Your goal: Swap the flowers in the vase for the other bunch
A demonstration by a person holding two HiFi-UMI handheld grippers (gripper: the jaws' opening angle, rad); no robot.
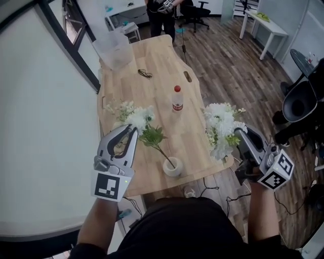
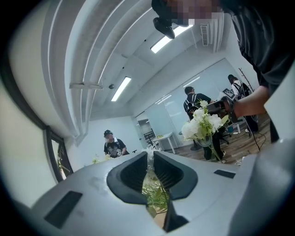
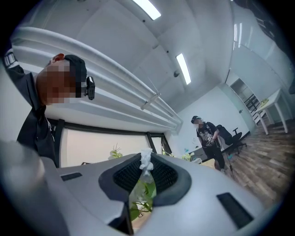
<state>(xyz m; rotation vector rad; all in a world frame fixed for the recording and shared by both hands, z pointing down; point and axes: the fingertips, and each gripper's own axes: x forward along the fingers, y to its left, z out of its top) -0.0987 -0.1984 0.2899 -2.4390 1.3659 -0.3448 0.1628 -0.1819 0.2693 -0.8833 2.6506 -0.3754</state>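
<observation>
White bunch (image 1: 219, 123) in right gripper (image 1: 238, 132), left gripper (image 1: 133, 130) clamps flowers (image 1: 138, 120) in vase (image 1: 172, 167).

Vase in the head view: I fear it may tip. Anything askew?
Yes: the flowers in the white vase lean steeply toward the left gripper, their stem far from upright. The vase itself seems to stand upright, and nothing looks spilled.

In the head view, the right claw (image 1: 242, 135) at 3 o'clock has its tips buried behind the white bunch (image 1: 220, 124), whose stems stay hidden. The left claw (image 1: 133, 130) at 8 o'clock covers part of the vase bunch (image 1: 144, 119). The bottle (image 1: 177, 99) label is too small to read, and the top edge cuts off a person (image 1: 163, 15) at 12 o'clock.
</observation>
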